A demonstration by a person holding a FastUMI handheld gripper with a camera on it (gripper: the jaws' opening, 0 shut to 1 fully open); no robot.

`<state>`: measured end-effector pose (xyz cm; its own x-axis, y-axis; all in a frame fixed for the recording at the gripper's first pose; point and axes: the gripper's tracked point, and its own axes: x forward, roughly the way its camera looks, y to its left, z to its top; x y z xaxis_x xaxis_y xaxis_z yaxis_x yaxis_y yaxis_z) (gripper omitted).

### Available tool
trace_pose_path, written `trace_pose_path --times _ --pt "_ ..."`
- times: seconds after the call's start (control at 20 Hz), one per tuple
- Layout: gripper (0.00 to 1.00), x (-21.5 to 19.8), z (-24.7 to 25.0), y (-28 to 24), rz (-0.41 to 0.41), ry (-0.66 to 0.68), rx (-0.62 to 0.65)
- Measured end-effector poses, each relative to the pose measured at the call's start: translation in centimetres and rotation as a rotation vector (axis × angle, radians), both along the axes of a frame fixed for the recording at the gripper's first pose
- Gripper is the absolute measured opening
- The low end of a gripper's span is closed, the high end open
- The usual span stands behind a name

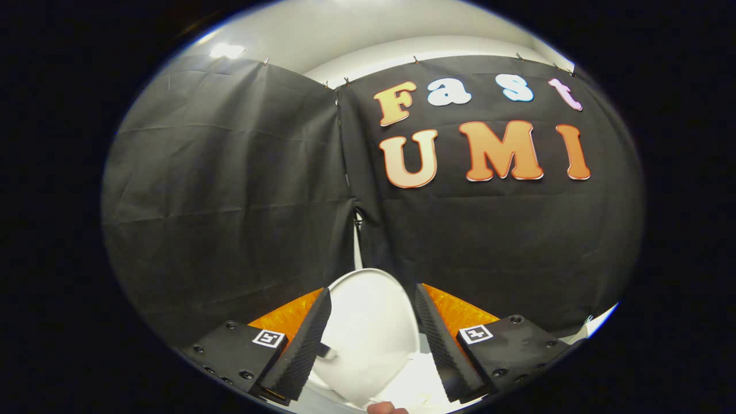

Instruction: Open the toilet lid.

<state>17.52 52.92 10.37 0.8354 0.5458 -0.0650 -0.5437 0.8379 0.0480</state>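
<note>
The white toilet lid point(368, 333) stands raised and tilted back, its rounded top edge against the black cloth wall. It sits just ahead of and between my fingers. A small grey bumper point(325, 351) shows on its face beside the left finger. My gripper point(373, 288) is open, with the black ribbed fingers point(305, 345) spread either side of the lid. I cannot tell whether either finger touches it. Below the lid, more white toilet surface point(417, 376) shows by the right finger.
The black cloth wall point(230, 201) hangs close behind the lid, with a slit in it straight above the lid. A person's fingertip point(384, 408) shows under the lid. A white strip of floor or wall point(598, 322) lies at the far right.
</note>
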Motion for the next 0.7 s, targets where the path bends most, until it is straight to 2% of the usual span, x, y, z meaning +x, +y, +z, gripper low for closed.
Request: trace_pose_path --times 0.35,0.7 --pt "0.95 0.3 1.7 -10.9 -0.100 -0.058 -0.014" --pt "0.95 -1.0 0.7 -21.6 -0.186 -0.059 -0.010"
